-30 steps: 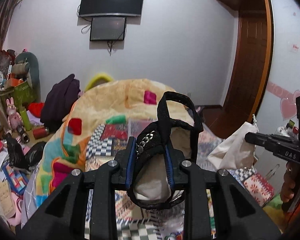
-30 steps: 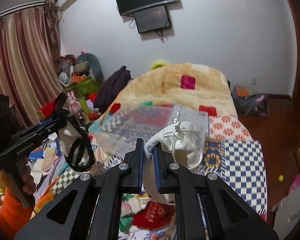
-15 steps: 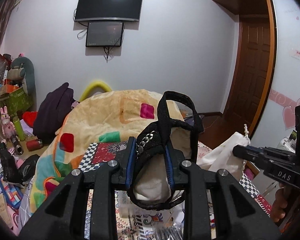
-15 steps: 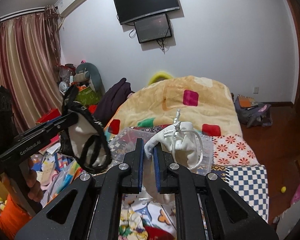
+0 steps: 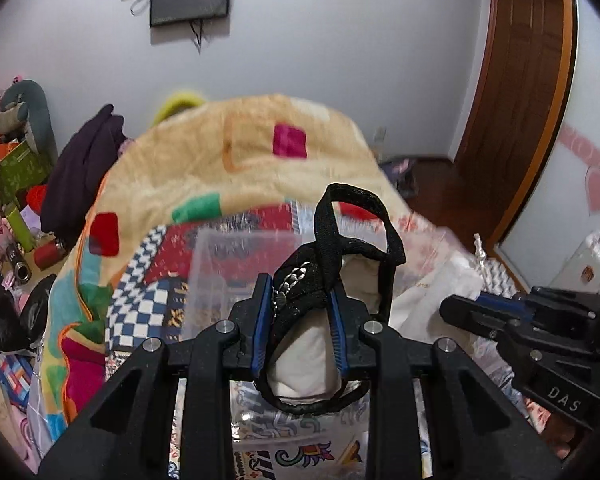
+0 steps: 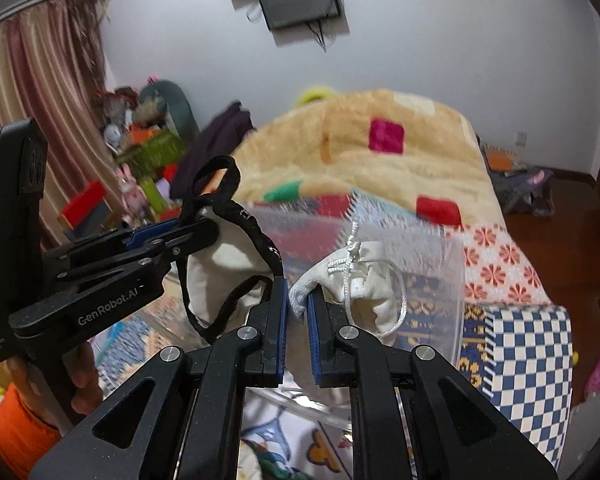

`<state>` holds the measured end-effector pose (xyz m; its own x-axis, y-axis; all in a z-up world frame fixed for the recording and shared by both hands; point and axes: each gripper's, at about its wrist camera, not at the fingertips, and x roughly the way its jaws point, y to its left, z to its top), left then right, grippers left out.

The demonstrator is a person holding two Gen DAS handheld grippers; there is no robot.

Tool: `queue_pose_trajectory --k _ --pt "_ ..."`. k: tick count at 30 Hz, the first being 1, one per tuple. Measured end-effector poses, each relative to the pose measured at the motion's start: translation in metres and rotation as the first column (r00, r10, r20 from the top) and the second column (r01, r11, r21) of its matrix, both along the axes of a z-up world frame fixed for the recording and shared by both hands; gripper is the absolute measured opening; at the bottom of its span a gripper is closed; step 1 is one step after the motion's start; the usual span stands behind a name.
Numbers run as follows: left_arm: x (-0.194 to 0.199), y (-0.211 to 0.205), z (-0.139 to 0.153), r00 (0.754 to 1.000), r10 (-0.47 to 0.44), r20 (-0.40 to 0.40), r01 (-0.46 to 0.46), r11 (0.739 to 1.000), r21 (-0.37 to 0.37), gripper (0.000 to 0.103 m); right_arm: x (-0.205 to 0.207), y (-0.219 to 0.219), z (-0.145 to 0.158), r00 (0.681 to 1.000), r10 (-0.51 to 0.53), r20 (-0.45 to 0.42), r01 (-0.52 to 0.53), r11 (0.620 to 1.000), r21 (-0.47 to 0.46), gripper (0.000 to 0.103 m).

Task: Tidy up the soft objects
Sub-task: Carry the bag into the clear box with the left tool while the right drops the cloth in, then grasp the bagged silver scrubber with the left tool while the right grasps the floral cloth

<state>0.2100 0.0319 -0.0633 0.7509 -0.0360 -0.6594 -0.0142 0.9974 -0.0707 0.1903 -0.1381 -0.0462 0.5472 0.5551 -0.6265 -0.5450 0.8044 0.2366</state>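
Note:
My left gripper [image 5: 300,304] is shut on a cream pouch with black straps [image 5: 304,356], held above a clear plastic bin [image 5: 236,264] on the bed. The pouch also shows in the right wrist view [image 6: 216,256], with the left gripper [image 6: 196,232] at the left. My right gripper [image 6: 297,300] is shut on a white drawstring bag [image 6: 364,292], held over the bin's rim [image 6: 452,280]. The white bag shows in the left wrist view [image 5: 432,296], with the right gripper [image 5: 456,312] close to my left one.
A patchwork quilt [image 6: 528,360] covers the bed, with a beige blanket [image 5: 260,160] heaped behind the bin. Toys and boxes [image 5: 8,184] crowd the left side. A wooden door [image 5: 512,92] stands at the right. A curtain [image 6: 28,92] hangs at the left.
Both grippers have dropped lower and come closer together over the clear bin. Each keeps its hold on its bag.

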Motion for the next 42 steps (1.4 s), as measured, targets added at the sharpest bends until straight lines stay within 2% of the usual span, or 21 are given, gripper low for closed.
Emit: queue_pose_trajectory --k 9,14,16,19,21,24,27,29,35,42 --pt "0.007 -0.005 -0.017 0.997 -0.01 -0.075 0.014 0.999 0.047 0.029 0.009 -0.008 -0.021 0.996 -0.054 -0.076 0.045 0.992 -0.117 0.009" --pt "-0.004 -0.004 -0.013 0.998 -0.019 -0.063 0.023 0.998 0.058 0.053 0.003 -0.011 -0.02 0.996 -0.043 -0.082 0.03 0.987 -0.159 0.011" --pt "-0.013 -0.004 -0.009 0.999 -0.023 -0.048 0.026 0.997 0.069 0.058 -0.004 -0.012 -0.018 0.997 -0.03 -0.071 0.017 0.983 -0.181 0.013" --pt "-0.025 -0.005 -0.001 0.999 -0.035 -0.03 0.037 0.997 0.071 0.061 -0.014 -0.013 -0.014 0.999 -0.02 -0.036 0.012 0.977 -0.211 0.026" --pt "-0.035 -0.004 0.006 0.999 -0.041 -0.015 0.042 0.997 0.06 0.064 -0.025 -0.015 -0.008 1.0 -0.016 0.005 0.017 0.974 -0.226 0.044" --pt "-0.05 -0.002 0.015 0.999 -0.044 0.013 0.043 0.998 0.045 0.071 -0.039 -0.019 0.002 0.998 -0.012 0.063 0.026 0.972 -0.235 0.063" --pt "-0.066 0.0 0.022 0.998 -0.042 0.039 0.041 0.999 0.036 0.081 -0.049 -0.022 0.011 0.995 -0.009 0.101 0.031 0.976 -0.216 0.076" --pt "-0.074 0.001 0.026 0.998 -0.04 0.051 0.039 0.999 0.029 0.088 -0.057 -0.025 0.017 0.993 -0.004 0.119 0.028 0.979 -0.2 0.078" --pt "-0.099 0.0 0.026 0.997 -0.04 0.073 0.036 0.998 0.048 0.095 -0.077 -0.03 0.015 0.995 0.017 0.099 -0.002 0.989 -0.15 0.084" --pt "-0.112 -0.001 -0.001 0.998 -0.061 -0.012 0.061 0.998 0.025 0.095 -0.092 -0.029 -0.012 0.999 0.045 0.018 -0.041 0.988 -0.151 0.084"
